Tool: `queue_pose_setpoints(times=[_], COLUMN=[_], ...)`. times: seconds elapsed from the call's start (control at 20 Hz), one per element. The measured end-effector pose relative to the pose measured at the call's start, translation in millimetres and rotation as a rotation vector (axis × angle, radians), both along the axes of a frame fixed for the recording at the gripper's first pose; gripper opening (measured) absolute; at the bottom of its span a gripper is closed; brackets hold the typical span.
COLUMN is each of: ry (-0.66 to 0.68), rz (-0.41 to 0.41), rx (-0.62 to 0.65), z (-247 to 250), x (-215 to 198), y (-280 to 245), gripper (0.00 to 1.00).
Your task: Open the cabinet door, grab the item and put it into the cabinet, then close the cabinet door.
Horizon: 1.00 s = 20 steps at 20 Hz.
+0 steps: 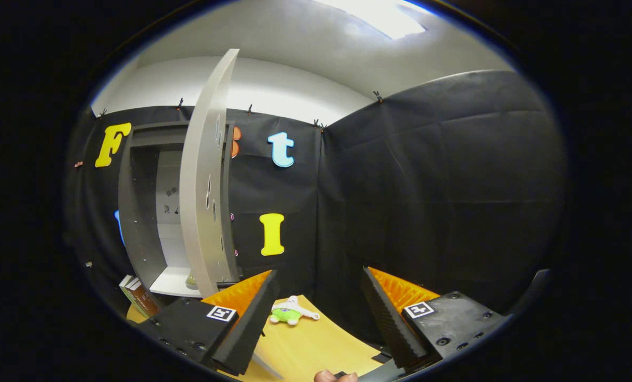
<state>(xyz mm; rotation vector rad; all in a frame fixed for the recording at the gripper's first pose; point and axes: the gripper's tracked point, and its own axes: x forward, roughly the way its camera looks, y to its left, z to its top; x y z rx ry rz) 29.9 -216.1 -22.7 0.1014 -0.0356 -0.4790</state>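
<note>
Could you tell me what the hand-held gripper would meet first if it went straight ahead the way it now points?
Probably the black cloth wall. The hand-held gripper is open, and the small green and white toy on the wooden table lies below its line, though depth is unclear.

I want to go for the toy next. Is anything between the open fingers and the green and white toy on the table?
Nothing visible: the gripper is open and the toy lies on bare table just ahead of its fingers. The cabinet door stands open off to the side.
</note>
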Motion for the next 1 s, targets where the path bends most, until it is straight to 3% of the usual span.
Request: queue_pose_setpoints(times=[0.25,0.55,1.0], ry=[0.019,0.022,0.028], rz=[0.040,0.031,0.104], rx=[0.030,0.036,0.005], z=[-8,-5,6], x=[19,16,15], y=[21,30,79], gripper=[0.98,0.97,0.97])
